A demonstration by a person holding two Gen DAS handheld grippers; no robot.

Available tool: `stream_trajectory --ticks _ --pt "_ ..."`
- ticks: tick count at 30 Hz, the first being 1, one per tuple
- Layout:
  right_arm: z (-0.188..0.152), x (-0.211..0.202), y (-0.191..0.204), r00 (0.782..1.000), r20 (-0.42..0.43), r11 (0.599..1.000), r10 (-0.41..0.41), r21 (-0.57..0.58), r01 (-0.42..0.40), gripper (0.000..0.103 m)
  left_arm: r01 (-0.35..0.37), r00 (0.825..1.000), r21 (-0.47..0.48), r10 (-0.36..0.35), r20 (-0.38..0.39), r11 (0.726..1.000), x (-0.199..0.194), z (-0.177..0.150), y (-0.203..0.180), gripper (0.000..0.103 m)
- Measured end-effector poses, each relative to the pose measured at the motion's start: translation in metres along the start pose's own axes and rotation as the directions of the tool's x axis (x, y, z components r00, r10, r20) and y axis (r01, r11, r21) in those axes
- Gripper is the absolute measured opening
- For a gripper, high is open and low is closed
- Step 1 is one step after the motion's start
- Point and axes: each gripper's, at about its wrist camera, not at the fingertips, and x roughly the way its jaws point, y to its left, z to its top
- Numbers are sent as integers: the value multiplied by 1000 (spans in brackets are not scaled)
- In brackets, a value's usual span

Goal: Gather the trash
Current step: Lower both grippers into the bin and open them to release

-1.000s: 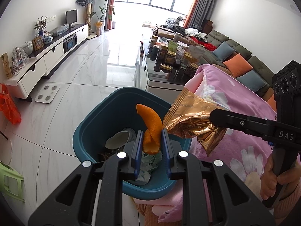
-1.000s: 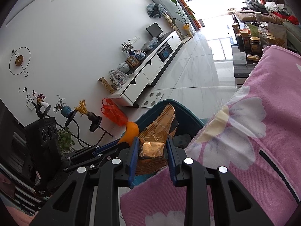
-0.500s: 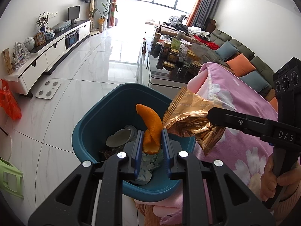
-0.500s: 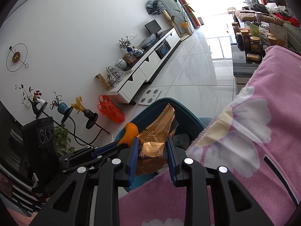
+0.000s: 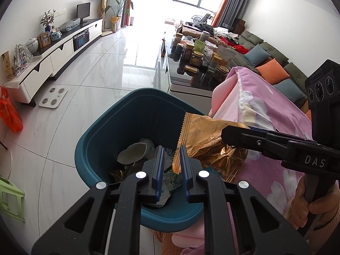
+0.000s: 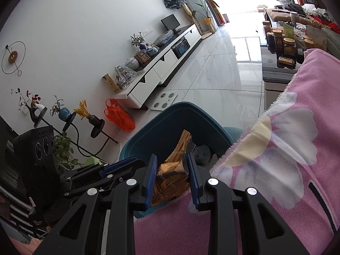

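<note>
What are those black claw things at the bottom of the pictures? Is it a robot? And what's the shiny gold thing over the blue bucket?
It's not a robot. A person holds two pinching tools, one in each hand. Each tool has a camera looking along its two fingers, so each picture shows its own claws at the bottom. One picture comes from the left gripper, whose jaws have just been closing with nothing between them. The other comes from the right gripper, which pinches a crinkly gold wrapper above the blue bin. The bin sits beside a pink flowered blanket and already has rubbish inside.
</note>
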Motion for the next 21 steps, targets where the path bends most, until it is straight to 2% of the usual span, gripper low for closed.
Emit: stream_trajectory --ticks 7,15,17,19,21 --pt "6 12 4 999 -28 999 -36 2 36 29 4 1000 -15 -4 -6 1000 7 2 2 15" --pt "10 17 2 998 -23 998 -60 9 60 34 2 1000 -16 -2 1 1000 7 1 1 16" --pt "9 16 2 998 -20 998 -58 12 58 34 3 1000 -20 -3 3 1000 6 0 1 20" --pt "9 15 0 998 -14 998 -54 16 54 35 -1 1000 -25 1 2 1000 6 -1 2 32" --pt "9 13 -1 999 -5 998 -51 21 51 41 -6 1000 -31 6 5 1000 4 -1 3 38"
